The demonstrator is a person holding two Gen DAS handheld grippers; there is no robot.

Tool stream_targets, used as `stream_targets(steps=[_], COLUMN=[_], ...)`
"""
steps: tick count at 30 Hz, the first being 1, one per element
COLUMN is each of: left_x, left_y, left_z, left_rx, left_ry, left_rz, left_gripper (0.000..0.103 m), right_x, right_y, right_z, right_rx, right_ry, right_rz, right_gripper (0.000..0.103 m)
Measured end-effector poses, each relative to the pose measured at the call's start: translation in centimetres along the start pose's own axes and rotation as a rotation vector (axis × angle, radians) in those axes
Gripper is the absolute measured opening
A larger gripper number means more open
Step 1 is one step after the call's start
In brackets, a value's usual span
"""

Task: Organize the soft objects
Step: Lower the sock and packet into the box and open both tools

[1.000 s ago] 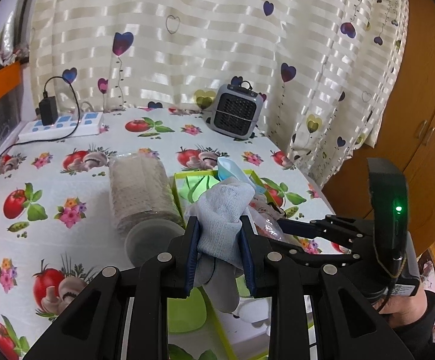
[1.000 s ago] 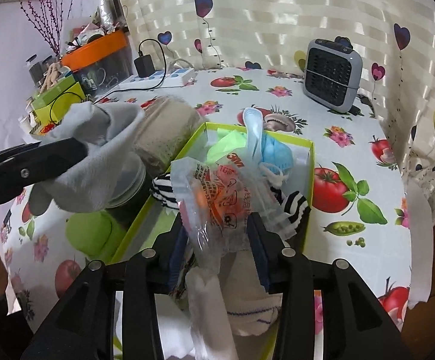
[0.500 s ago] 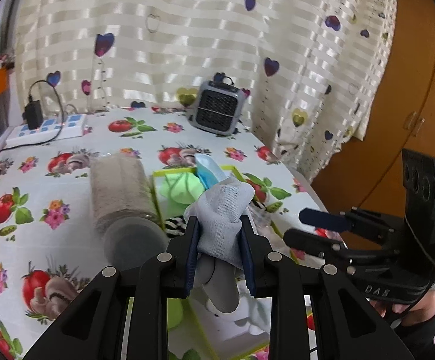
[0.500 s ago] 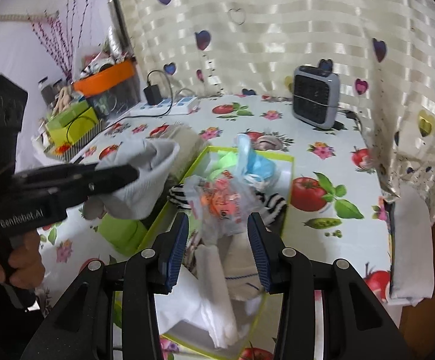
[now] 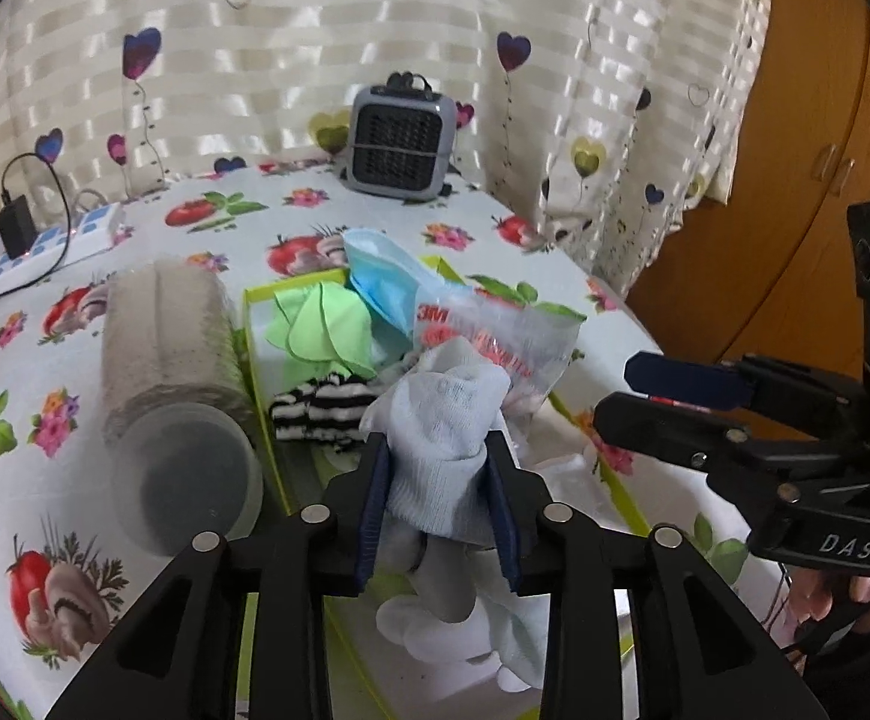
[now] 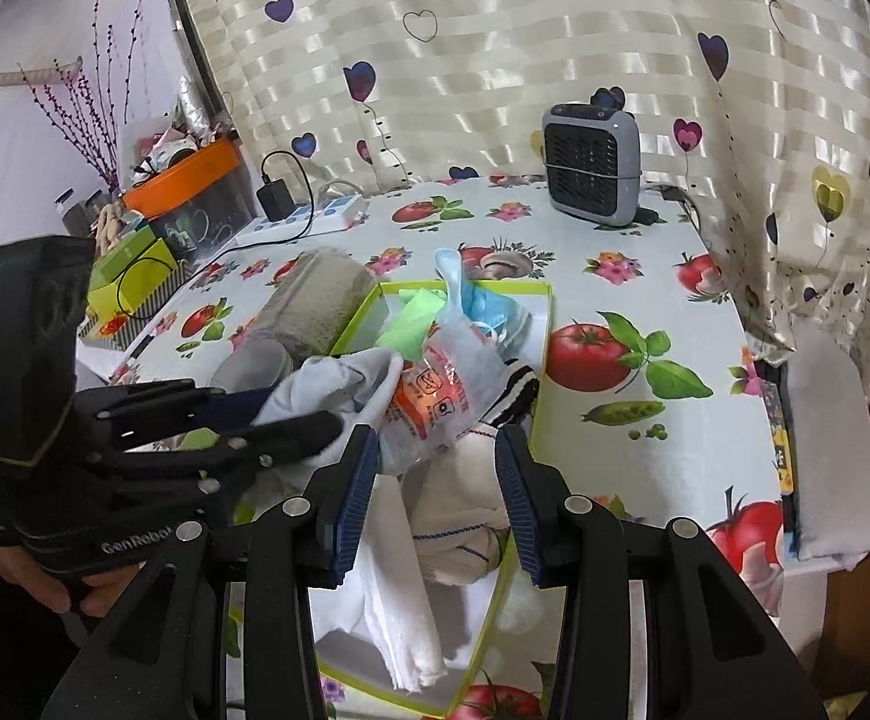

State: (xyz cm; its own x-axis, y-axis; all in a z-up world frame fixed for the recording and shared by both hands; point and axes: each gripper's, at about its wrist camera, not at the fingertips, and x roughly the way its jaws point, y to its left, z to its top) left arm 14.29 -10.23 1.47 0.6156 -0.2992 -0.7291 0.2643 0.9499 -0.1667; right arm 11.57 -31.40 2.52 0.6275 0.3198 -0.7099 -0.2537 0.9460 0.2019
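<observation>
My left gripper (image 5: 438,504) is shut on a light grey-blue sock (image 5: 444,420) and holds it over the yellow-green box (image 5: 253,324). In the right wrist view the same sock (image 6: 339,381) hangs at the box's left side. The box (image 6: 540,324) holds a green cloth (image 5: 321,327), a blue face mask (image 5: 384,276), a striped sock (image 5: 321,405), a clear 3M packet (image 6: 435,402), white socks (image 6: 459,528) and a folded white cloth (image 6: 402,612). My right gripper (image 6: 435,498) is open and empty above the box's near end; the packet lies just beyond its fingertips.
A clear jar (image 5: 162,372) with beige filling lies on its side left of the box. A small grey heater (image 6: 591,180) stands at the back by the curtain. A power strip (image 6: 309,219) with a charger lies at the back left. A wooden wardrobe (image 5: 795,120) stands right of the table.
My right gripper let go of the 3M packet, which now lies in the box, and drew back open. My left gripper kept hold of the sock and moved over the box.
</observation>
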Motion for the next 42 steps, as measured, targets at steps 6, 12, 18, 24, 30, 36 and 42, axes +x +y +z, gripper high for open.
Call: stream_targets(steps=[6,12,18,24,30,36,42], left_x=[-0.9,-2.6,-3.6,-4.4,-5.3,-6.7,-8.2], left_y=[0.6,1.0,1.2,1.3,0.6,0.4,0.3], left_z=[0.0,-0.2,-0.3,-0.5,-1.3,-2.3,-3.6], left_rx=[-0.023,-0.033,-0.037,-0.046,-0.034,-0.036,-0.045], left_ry=[-0.013,-0.046,-0.06,-0.071,-0.081,-0.098,-0.111], left_rz=[-0.032,-0.034,-0.031,-0.021,-0.001,0.03,0.059], left_gripper=[0.035,0.035,0.035,0.035,0.035,0.035,0.035], right_x=[-0.1,-0.4,-1.0,-1.7,-2.4,-3.1,-3.7], right_y=[0.0,0.3,0.8,1.0,2.0,3.4,4.9], right_z=[-0.1,-0.1,-0.2,-0.3,-0.8,-1.9,-3.2], right_rx=[0.001,-0.003,-0.007,-0.005,-0.013,-0.013,-0.014], right_ry=[-0.01,-0.019,-0.029,-0.044,-0.053,-0.056,-0.053], right_rz=[0.005,0.013,0.017,0.012,-0.003,0.003,0.007], right_gripper=[0.042,0.042,0.042,0.042,0.042,0.042,0.042])
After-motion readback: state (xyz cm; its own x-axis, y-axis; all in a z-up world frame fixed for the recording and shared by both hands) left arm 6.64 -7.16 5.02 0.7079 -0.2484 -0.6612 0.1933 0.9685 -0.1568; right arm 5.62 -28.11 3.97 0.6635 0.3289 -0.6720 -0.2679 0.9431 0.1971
